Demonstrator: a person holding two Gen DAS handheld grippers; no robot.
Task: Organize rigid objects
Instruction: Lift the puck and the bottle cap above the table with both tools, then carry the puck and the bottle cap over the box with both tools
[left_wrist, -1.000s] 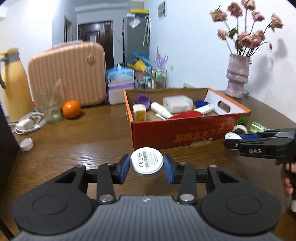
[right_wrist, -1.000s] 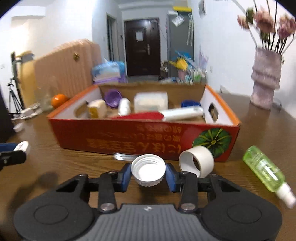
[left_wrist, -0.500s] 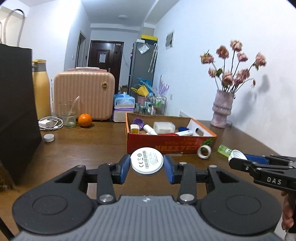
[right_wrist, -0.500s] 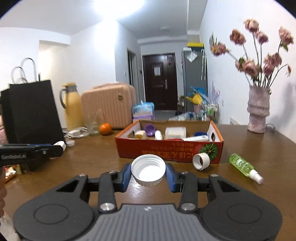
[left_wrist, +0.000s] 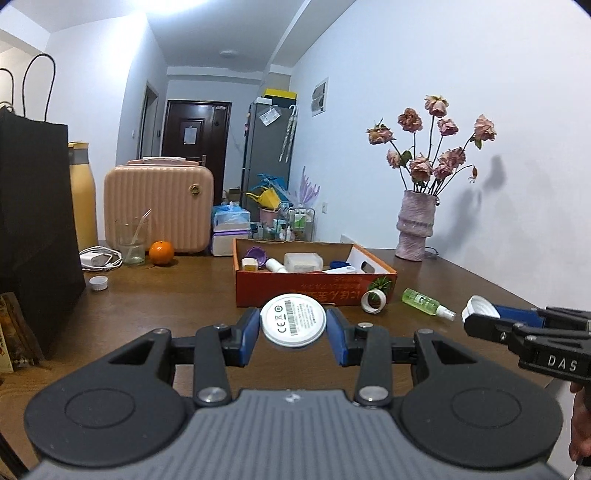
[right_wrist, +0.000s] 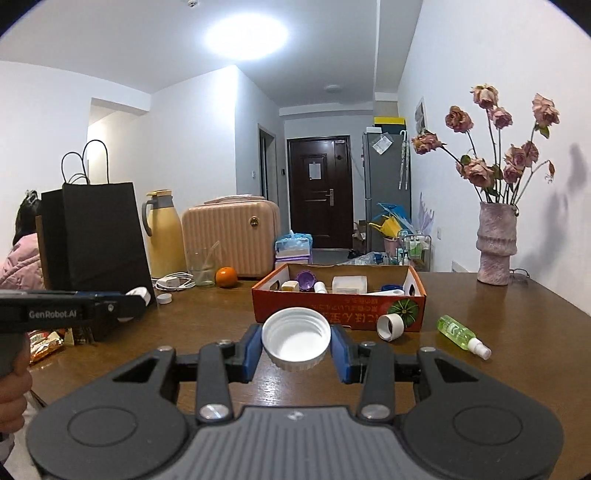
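My left gripper is shut on a white round disc with a printed label, held above the wooden table. My right gripper is shut on a white ribbed bottle cap, hollow side toward the camera. Farther ahead stands the red cardboard box with several small items inside. A white tape roll and a green spray bottle lie by its right front corner. Each gripper shows in the other's view: the right one at the right edge, the left one at the left edge.
A black paper bag, yellow jug, pink case, glass, orange, white charger and small white cap stand at the left. A vase of dried roses is at back right. A person in pink sits far left.
Both grippers have pulled back from the box and risen, each keeping its white item. The box, tape roll and spray bottle now look much smaller and farther away.
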